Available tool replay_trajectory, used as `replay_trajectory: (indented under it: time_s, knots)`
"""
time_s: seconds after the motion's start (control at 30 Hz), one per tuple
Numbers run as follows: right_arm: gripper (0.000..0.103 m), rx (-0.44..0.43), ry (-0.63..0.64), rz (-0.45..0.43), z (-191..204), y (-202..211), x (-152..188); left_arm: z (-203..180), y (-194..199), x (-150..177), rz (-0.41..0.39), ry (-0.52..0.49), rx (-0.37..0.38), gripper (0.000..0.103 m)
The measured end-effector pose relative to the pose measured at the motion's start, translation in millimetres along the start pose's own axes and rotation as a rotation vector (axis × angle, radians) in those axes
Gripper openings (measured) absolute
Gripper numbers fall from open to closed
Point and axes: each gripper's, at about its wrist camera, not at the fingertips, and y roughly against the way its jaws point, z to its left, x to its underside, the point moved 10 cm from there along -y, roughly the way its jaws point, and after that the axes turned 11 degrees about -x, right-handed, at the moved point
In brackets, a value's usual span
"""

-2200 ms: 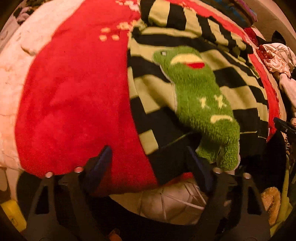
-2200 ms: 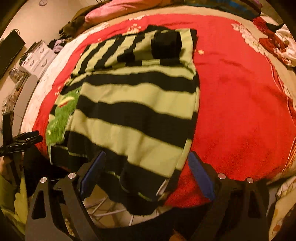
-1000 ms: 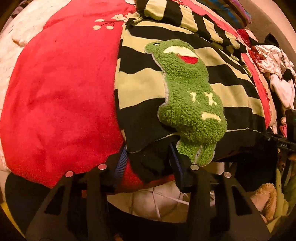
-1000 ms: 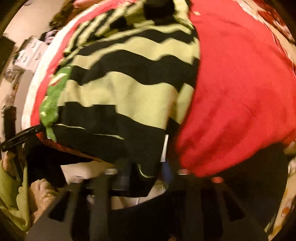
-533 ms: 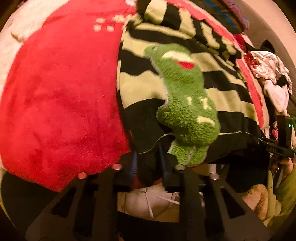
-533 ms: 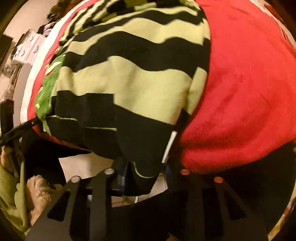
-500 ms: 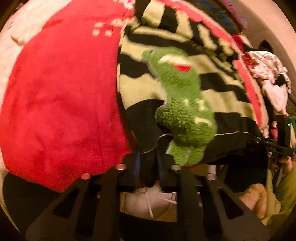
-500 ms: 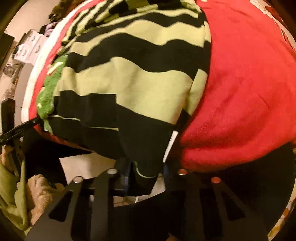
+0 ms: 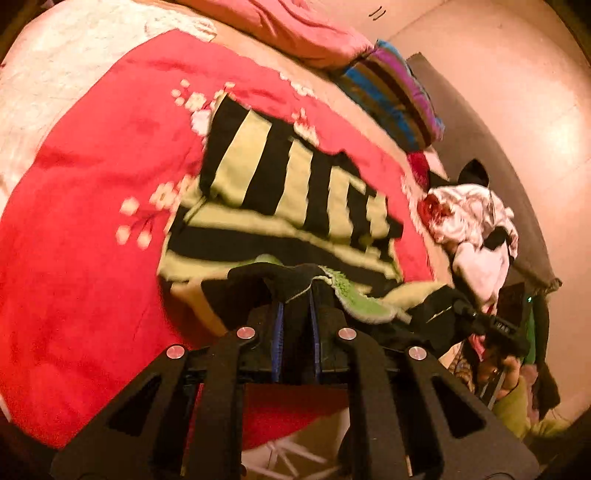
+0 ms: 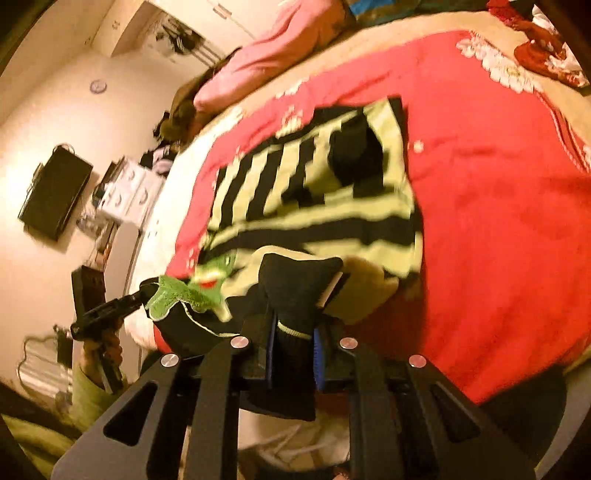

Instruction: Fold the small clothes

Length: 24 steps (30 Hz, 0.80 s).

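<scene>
A black and pale-green striped sweater (image 9: 295, 184) lies on the red blanket (image 9: 92, 221), its green frog patch (image 9: 354, 295) near the bottom edge. My left gripper (image 9: 295, 306) is shut on the black bottom hem, held up off the bed. In the right wrist view the sweater (image 10: 314, 192) has its other hem corner bunched between the pads of my right gripper (image 10: 293, 325), whose jaws are still closing on it. The frog patch (image 10: 192, 288) hangs between the two grips. Each wrist view shows the other gripper: the right gripper (image 9: 461, 310), the left gripper (image 10: 136, 295).
A pink pillow (image 9: 288, 29) and a striped cushion (image 9: 391, 96) lie at the bed's far end. A heap of white clothes (image 9: 472, 229) sits at the right edge. White drawers (image 10: 125, 195) and a wall screen (image 10: 55, 195) stand beyond the bed's left side.
Both grippers closed on the sweater's bottom hem at the bed's edge, then rose and tipped upward, lifting the hem and frog patch off the blanket.
</scene>
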Motion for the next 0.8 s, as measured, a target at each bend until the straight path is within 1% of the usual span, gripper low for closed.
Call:
replay_trajectory:
  time_s: [0.07,0.13,0.17,0.2,0.27,0.3,0.33,0.37,0.4,0.43,0.47,0.5,0.53,0.57,0.63,0.67,0.7,0.73,0.8]
  knots:
    - [0.014,0.003,-0.006,-0.014,-3,-3,-17,-2,-3,-14,-0.011,0.000,0.000,0.005]
    - [0.014,0.006,-0.007,-0.024,-6,-6,-32,-4,-10,-36,-0.022,0.017,0.003,0.005]
    - [0.014,0.004,-0.013,-0.031,-8,-9,-45,-4,-13,-46,-0.029,0.024,-0.001,0.005]
    - [0.014,0.012,-0.020,-0.035,-12,-9,-52,-3,-19,-59,-0.042,0.038,-0.005,0.005]
    - [0.014,0.021,-0.040,-0.045,-20,-19,-78,0,-29,-78,-0.057,0.059,-0.014,0.006]
    - [0.015,0.024,-0.051,-0.051,-23,-25,-87,6,-36,-85,-0.062,0.086,-0.026,0.007]
    - [0.017,0.026,-0.069,-0.062,-29,-31,-98,12,-41,-90,-0.061,0.103,-0.042,0.011]
    - [0.019,0.037,-0.099,-0.073,-39,-38,-110,19,-46,-92,-0.056,0.115,-0.063,0.020]
    - [0.036,0.054,-0.131,-0.083,-48,-41,-115,24,-47,-94,-0.058,0.126,-0.072,0.024]
    - [0.048,0.072,-0.161,-0.102,-58,-42,-122,29,-45,-94,-0.068,0.133,-0.078,0.029]
    - [0.057,0.078,-0.162,-0.117,-62,-41,-126,33,-38,-93,-0.092,0.118,-0.087,0.032]
    - [0.057,0.094,-0.153,-0.139,-66,-36,-130,36,-34,-92,-0.112,0.105,-0.096,0.034]
    - [0.057,0.110,-0.130,-0.153,-68,-32,-130,42,-27,-91,-0.133,0.083,-0.114,0.039]
    - [0.057,0.128,-0.099,-0.162,-69,-27,-129,47,-23,-88,-0.141,0.067,-0.130,0.042]
    - [0.062,0.193,0.010,-0.166,-72,-15,-123,53,-19,-86,-0.147,0.023,-0.157,0.045]
    - [0.064,0.227,0.066,-0.155,-74,-13,-119,55,-19,-83,-0.144,-0.011,-0.173,0.048]
    - [0.064,0.284,0.146,-0.134,-76,-10,-112,55,-21,-80,-0.132,-0.058,-0.195,0.051]
    - [0.064,0.328,0.206,-0.111,-77,-10,-107,55,-23,-79,-0.126,-0.090,-0.211,0.058]
    - [0.065,0.434,0.355,-0.046,-77,-15,-96,48,-30,-77,-0.110,-0.169,-0.230,0.060]
